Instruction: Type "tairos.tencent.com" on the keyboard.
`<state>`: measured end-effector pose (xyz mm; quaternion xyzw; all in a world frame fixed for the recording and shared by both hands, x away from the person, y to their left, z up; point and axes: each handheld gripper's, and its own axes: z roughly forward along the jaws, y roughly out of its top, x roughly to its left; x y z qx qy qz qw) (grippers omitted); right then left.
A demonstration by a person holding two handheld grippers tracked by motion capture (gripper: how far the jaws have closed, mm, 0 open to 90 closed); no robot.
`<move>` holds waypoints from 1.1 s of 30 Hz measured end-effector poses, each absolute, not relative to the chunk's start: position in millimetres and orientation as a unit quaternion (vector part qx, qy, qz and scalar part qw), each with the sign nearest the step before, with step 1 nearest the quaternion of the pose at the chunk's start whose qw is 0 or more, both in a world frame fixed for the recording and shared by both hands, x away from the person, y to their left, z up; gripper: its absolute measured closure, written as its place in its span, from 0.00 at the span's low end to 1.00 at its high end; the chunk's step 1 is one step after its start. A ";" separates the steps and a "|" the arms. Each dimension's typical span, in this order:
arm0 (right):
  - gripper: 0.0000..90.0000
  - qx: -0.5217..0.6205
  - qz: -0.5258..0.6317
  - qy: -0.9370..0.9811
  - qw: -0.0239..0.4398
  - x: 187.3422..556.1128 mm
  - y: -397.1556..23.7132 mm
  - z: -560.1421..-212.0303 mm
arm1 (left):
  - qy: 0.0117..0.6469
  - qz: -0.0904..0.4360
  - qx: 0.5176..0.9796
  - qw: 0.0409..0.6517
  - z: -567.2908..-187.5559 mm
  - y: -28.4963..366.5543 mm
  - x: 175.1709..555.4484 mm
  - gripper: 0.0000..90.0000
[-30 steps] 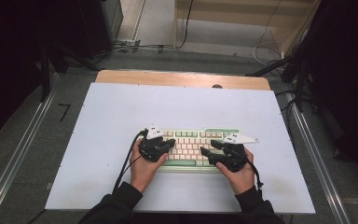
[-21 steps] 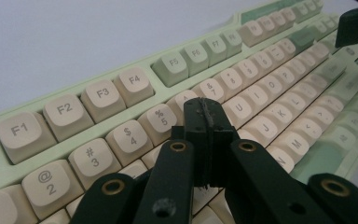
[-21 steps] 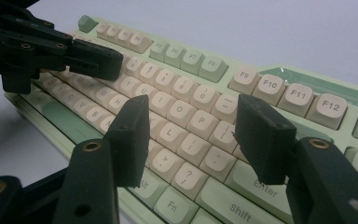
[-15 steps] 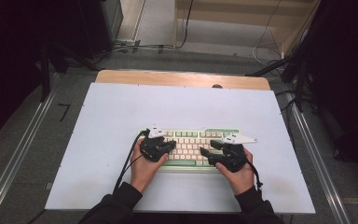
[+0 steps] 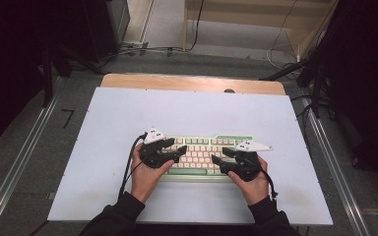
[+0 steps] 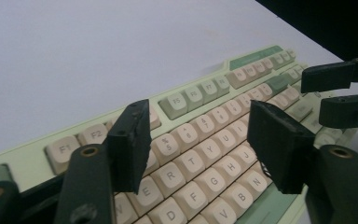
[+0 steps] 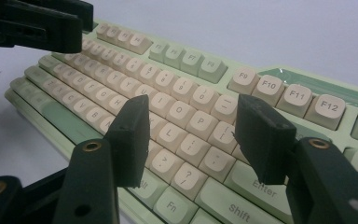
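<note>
1. I am watching the keyboard [image 5: 204, 155], green-cased with cream keys, lying flat on the white table top [image 5: 192, 113], toward the near edge and about midway between left and right
2. The left gripper [image 5: 177, 150] is hovering over the left half of the keyboard; its jaws have just been opening and are standing apart with nothing between them
3. In the left gripper view I am looking between the jaws at the letter rows around R, T and Y; the pads are not pressing on any key that I can make out
4. The right gripper [image 5: 217, 161] is hanging over the right half of the keyboard, jaws apart, nothing clamped
5. In the right gripper view the gap between the jaws is framing the keys around O, P and L, with Enter and Shift nearer the camera
6. The two grippers are pointing toward each other across the middle of the keyboard, near but not touching
7. Both hands are coming in from the near edge in dark sleeves
</note>
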<state>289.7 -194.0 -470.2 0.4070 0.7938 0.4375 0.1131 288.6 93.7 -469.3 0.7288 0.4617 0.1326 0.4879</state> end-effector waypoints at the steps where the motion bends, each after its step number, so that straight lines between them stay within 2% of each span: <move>1: 0.49 0.407 0.438 0.793 0.113 289.6 -194.1 -470.1 | 0.465 0.137 0.727 0.486 -468.5 95.1 288.1 0.41; 7: 0.49 0.407 0.437 0.794 0.113 289.7 -194.0 -470.2 | 0.479 0.155 0.717 0.482 -465.1 105.5 288.3 0.33; 19: 0.48 0.406 0.437 0.795 0.112 289.4 -193.6 -470.2 | 0.491 0.175 0.708 0.476 -466.1 117.8 288.5 0.32; 23: 0.48 0.405 0.436 0.796 0.112 289.1 -193.0 -470.1 | 0.490 0.174 0.711 0.472 -467.8 118.5 287.0 0.39; 27: 0.48 0.405 0.436 0.796 0.112 289.2 -193.1 -470.2 | 0.488 0.174 0.717 0.467 -470.7 118.5 285.8 0.50; 30: 0.48 0.405 0.436 0.796 0.112 289.1 -193.0 -470.2 | 0.483 0.165 0.724 0.463 -474.0 118.5 285.8 0.63; 32: 0.48 0.405 0.436 0.796 0.111 289.1 -193.0 -470.2 | 0.477 0.152 0.731 0.463 -475.8 118.4 285.8 0.78; 33: 0.48 0.405 0.436 0.796 0.111 289.1 -192.9 -470.3 | 0.476 0.150 0.733 0.461 -476.5 117.5 285.8 0.82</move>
